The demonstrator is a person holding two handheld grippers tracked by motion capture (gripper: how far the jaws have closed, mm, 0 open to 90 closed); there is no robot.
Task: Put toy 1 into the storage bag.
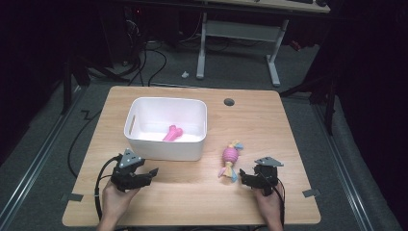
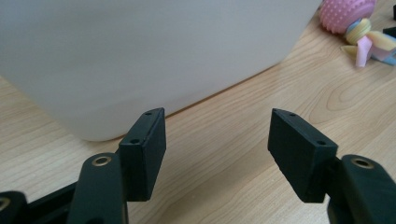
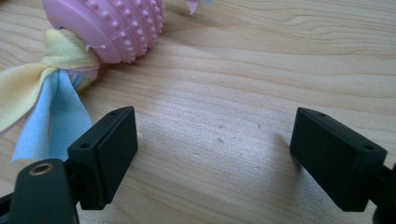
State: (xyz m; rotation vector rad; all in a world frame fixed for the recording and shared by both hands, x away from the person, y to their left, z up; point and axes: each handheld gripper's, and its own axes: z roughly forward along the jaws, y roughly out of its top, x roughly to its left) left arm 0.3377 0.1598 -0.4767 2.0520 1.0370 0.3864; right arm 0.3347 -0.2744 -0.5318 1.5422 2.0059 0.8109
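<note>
A white plastic bin (image 1: 166, 127) stands left of the table's middle with a pink bone-shaped toy (image 1: 172, 133) lying inside it. To its right a pink studded ball toy (image 1: 230, 155) with yellow, blue and pink cloth tails lies on the wood. My left gripper (image 1: 150, 174) is open, low over the table just in front of the bin's near wall (image 2: 140, 56). My right gripper (image 1: 246, 177) is open too, just to the right of the ball toy's (image 3: 112, 25) cloth tails (image 3: 51, 112). Nothing sits between either pair of jaws.
The wooden table (image 1: 269, 130) has a round cable hole (image 1: 229, 102) at the back. Tape marks sit near the front corners (image 1: 72, 197). Cables trail on the floor behind, near a white desk frame (image 1: 238, 43).
</note>
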